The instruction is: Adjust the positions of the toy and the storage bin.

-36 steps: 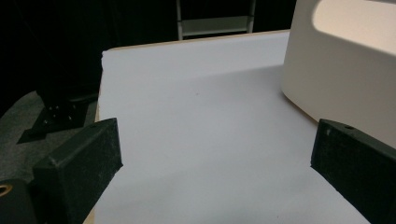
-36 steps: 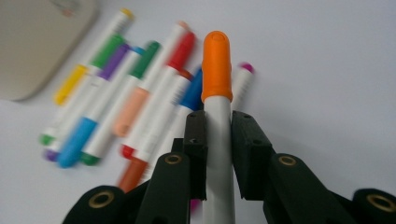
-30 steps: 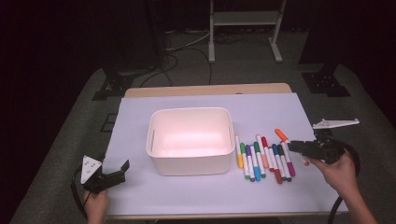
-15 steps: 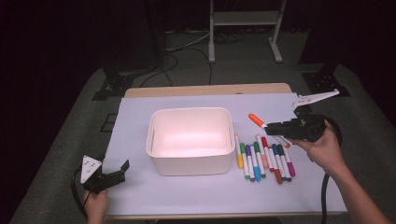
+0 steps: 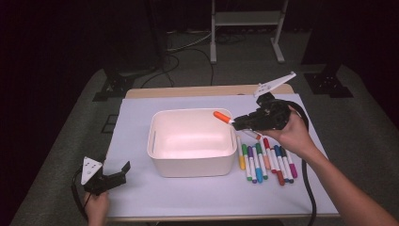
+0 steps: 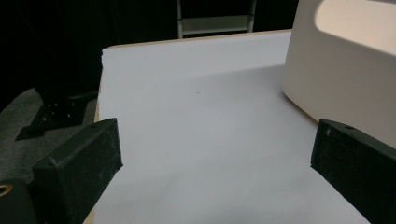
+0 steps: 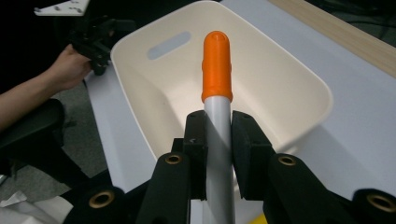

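Two blocky black jaws of the left gripper rise from the lower corners, spread wide with nothing between them, low over a pale lavender-white table sheet. At right stands the rounded outer wall of a cream plastic bin. Beyond the sheet's far edge, a grey metal stand shows in the dark.

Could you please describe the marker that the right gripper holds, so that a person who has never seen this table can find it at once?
Start at the large cream plastic bin in the middle of the white-covered table. At its right rim the black right gripper is shut on a grey-barrelled marker with an orange cap, its cap reaching over the bin. Unlike the row of coloured markers lying flat on the table beside the bin, it is lifted in the air.
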A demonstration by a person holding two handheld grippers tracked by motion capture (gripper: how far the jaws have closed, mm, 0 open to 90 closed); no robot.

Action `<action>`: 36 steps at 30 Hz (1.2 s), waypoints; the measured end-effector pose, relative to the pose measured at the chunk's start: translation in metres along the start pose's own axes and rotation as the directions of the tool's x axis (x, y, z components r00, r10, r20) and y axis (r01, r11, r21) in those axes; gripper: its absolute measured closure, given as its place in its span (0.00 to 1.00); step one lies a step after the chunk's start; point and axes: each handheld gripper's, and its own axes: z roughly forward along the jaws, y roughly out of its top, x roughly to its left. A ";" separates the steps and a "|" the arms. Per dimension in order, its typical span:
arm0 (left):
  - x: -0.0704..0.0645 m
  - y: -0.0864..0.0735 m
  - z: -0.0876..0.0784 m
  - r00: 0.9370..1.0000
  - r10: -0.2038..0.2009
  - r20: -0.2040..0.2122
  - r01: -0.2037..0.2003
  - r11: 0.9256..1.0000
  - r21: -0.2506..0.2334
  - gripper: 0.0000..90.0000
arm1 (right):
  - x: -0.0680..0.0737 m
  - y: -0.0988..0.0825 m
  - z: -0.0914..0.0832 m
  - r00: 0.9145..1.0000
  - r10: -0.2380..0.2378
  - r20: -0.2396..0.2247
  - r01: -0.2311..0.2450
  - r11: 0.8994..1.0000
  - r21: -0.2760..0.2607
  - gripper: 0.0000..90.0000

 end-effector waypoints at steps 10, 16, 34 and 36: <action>0.000 0.000 0.000 1.000 0.003 0.000 -0.003 1.000 0.002 0.01 | 0.015 0.031 0.039 0.990 -0.080 -0.121 0.087 0.994 0.061 0.85; 0.000 0.000 0.001 1.000 0.001 0.002 -0.001 1.000 0.005 0.01 | 0.025 0.044 0.068 0.970 -0.140 -0.197 0.160 0.983 0.087 0.85; 0.001 0.000 0.001 1.000 0.000 0.003 0.000 1.000 0.005 0.01 | 0.021 0.051 0.152 0.935 -0.179 -0.305 0.250 0.944 0.213 0.85; 0.001 0.000 0.001 1.000 0.001 0.003 -0.001 1.000 0.005 0.01 | 0.021 0.050 0.155 0.933 -0.178 -0.311 0.253 0.942 0.220 0.85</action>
